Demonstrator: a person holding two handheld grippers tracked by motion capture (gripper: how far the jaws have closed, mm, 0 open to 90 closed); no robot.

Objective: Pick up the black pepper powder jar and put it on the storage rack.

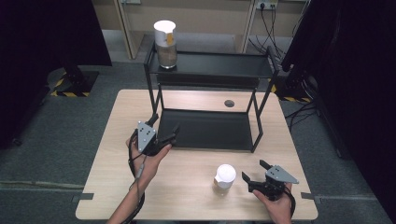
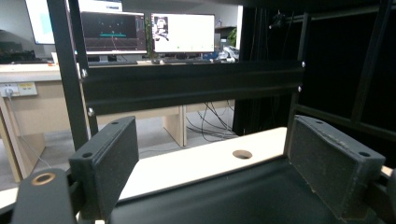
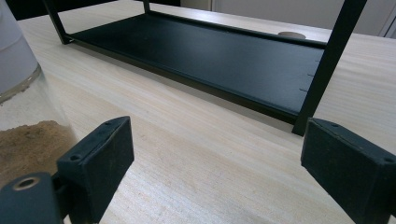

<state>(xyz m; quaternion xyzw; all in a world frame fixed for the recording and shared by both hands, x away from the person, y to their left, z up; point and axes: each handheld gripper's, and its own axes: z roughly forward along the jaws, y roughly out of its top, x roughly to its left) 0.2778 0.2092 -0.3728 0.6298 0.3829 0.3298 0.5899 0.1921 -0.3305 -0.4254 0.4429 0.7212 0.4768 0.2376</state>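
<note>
A black two-tier shelf [image 1: 261, 70] stands on the wooden table [image 1: 187, 186]. On its top tier at the left stands a clear jar [image 1: 166, 44] with a white lid and brown powder inside. A second white-lidded jar [image 1: 225, 176] stands on the table near the front. My left gripper [image 1: 166, 123] is open at the front left corner of the lower tier [image 2: 243, 196], with nothing between its pads [image 2: 112, 158]. My right gripper [image 1: 253, 170] is open just right of the second jar [image 3: 18, 116], apart from it, with bare tabletop between its pads [image 3: 102, 158].
The shelf's front right leg [image 3: 327, 65] stands on the table ahead of the right gripper. A round hole [image 1: 229, 103] sits in the tabletop behind the lower tier. Black stands and cables are on the floor around the table; desks with monitors [image 2: 182, 32] lie beyond.
</note>
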